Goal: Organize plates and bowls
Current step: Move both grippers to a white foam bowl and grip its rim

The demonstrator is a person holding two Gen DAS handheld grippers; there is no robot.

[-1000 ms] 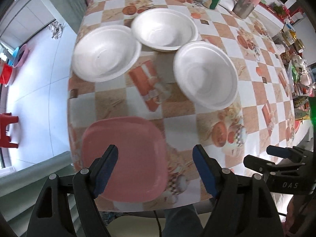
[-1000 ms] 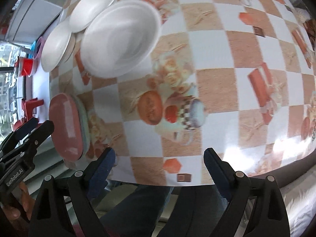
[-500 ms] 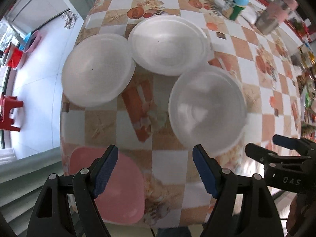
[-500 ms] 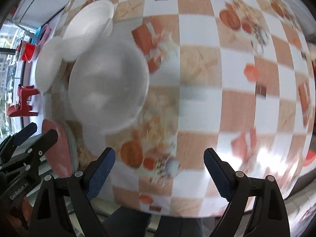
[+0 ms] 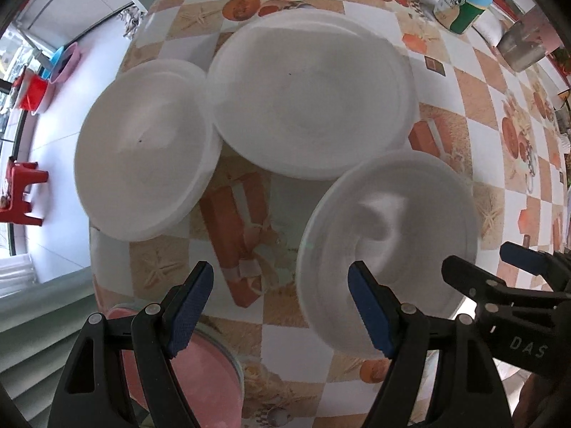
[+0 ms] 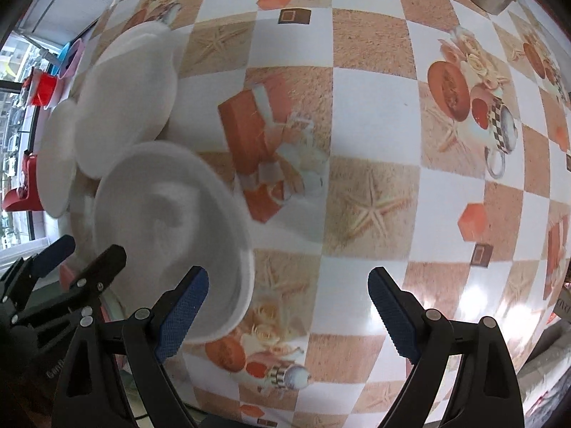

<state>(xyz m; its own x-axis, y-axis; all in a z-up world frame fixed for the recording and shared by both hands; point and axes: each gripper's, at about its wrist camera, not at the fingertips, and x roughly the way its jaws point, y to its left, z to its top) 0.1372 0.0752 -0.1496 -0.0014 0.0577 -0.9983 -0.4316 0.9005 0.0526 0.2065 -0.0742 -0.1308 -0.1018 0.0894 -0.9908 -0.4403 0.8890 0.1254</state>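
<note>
Nearest the viewer, two hand-held black grippers with blue padded fingers hover low over a table. The left gripper (image 5: 280,308) has its jaws spread wide with nothing between them; the right gripper (image 6: 288,315) is spread just as wide and also holds nothing.

Below the left gripper, at the table's near edge, lies a pink square plastic plate (image 5: 200,378), apparently resting on a paler plate whose rim shows beside it, likely a stack already begun.

Just beyond, the nearest white round foam bowl (image 5: 389,246) sits between the two grippers, its near rim close to the left gripper's right finger and the right gripper's left finger. It looks like the next piece to be picked up.

Farther on, a second white foam bowl (image 5: 314,96) and a third white foam bowl (image 5: 142,164) overlap at their rims, still unstacked.

All rest on an orange-and-white checked tablecloth (image 6: 371,114). At the far edge stand a green-and-blue cup (image 5: 462,1) and a grey metal pot (image 5: 521,48).
</note>
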